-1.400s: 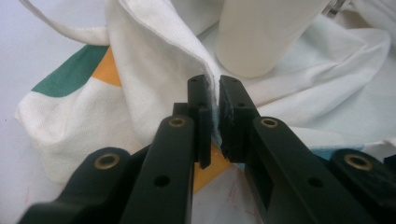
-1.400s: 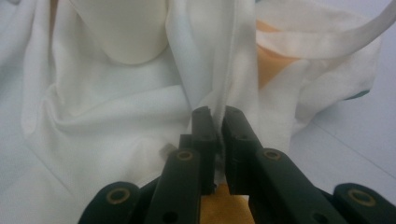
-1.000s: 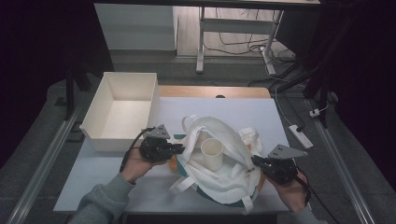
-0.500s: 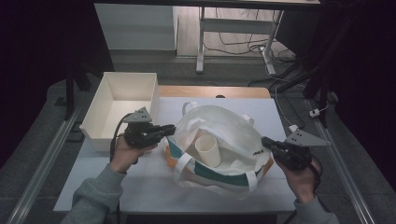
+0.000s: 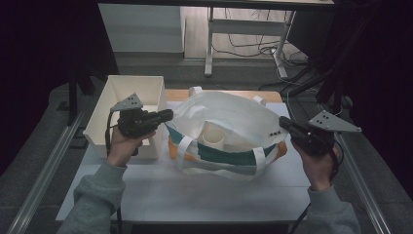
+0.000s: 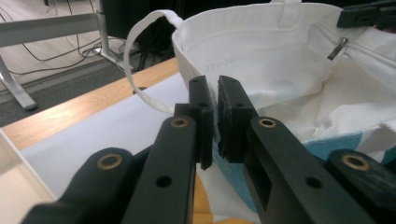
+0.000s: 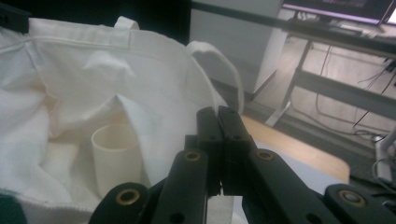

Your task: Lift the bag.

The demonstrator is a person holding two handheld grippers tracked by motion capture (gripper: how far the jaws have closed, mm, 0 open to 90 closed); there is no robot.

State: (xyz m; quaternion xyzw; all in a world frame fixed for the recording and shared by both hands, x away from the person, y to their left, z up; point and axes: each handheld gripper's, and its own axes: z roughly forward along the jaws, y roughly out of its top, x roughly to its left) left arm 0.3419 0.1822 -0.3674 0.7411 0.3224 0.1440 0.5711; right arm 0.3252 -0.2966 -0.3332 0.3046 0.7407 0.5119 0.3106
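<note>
Both tools, left tool [image 5: 168,115] and right tool [image 5: 282,122], pinch the tote bag's [image 5: 229,122] rim, cup [image 5: 213,136] half hidden inside.

I see a dim room around the white table [image 5: 204,195], dark at the upper left and upper right of the frame. At the top centre, a pale floor [image 5: 243,29] carries loose cables [image 5: 253,46] and grey desk legs [image 5: 210,44]. A white cabinet [image 5: 141,27] stands at upper left.
</note>
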